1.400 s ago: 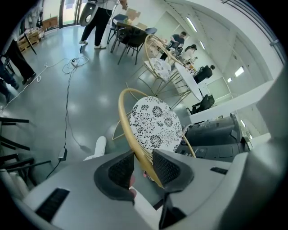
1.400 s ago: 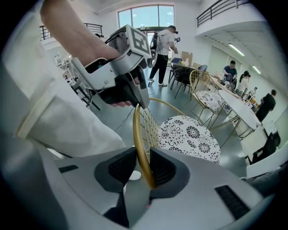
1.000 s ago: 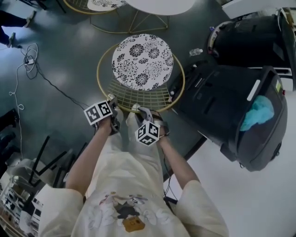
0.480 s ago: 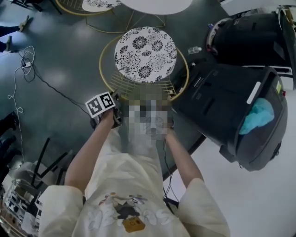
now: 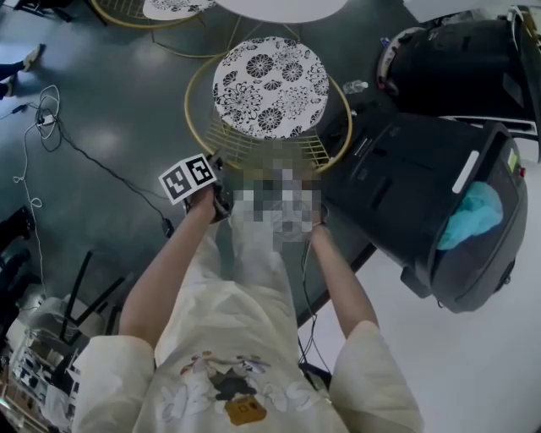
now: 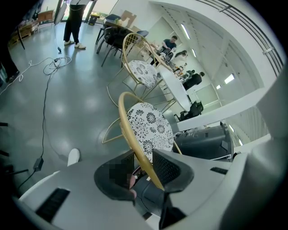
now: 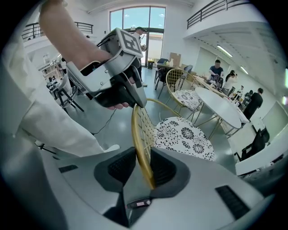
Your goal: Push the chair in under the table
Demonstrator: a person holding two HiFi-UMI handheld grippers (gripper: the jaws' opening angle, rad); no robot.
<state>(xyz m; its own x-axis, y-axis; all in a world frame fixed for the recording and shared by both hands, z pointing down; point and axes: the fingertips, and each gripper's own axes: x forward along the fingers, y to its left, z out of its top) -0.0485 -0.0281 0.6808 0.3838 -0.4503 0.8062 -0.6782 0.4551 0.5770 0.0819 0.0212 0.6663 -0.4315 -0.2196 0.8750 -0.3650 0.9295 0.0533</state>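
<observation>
Head view: the wire chair (image 5: 269, 84), a floral cushion on thin gold rods, stands on the floor near the white table (image 5: 279, 7). I judge it light, stiff and easy to slide.

Left gripper view: my left gripper (image 6: 144, 158) has its fingers apart, astride the backrest rim (image 6: 133, 130), unclamped.

Right gripper view: my right gripper (image 7: 143, 162) is likewise open around the rim, the sensible place to push.

Overhead and 2 close-up views share the chair (image 5: 269, 87).

Left tool (image 6: 143, 162), right tool (image 7: 143, 167) side by side — jaws apart.
</observation>
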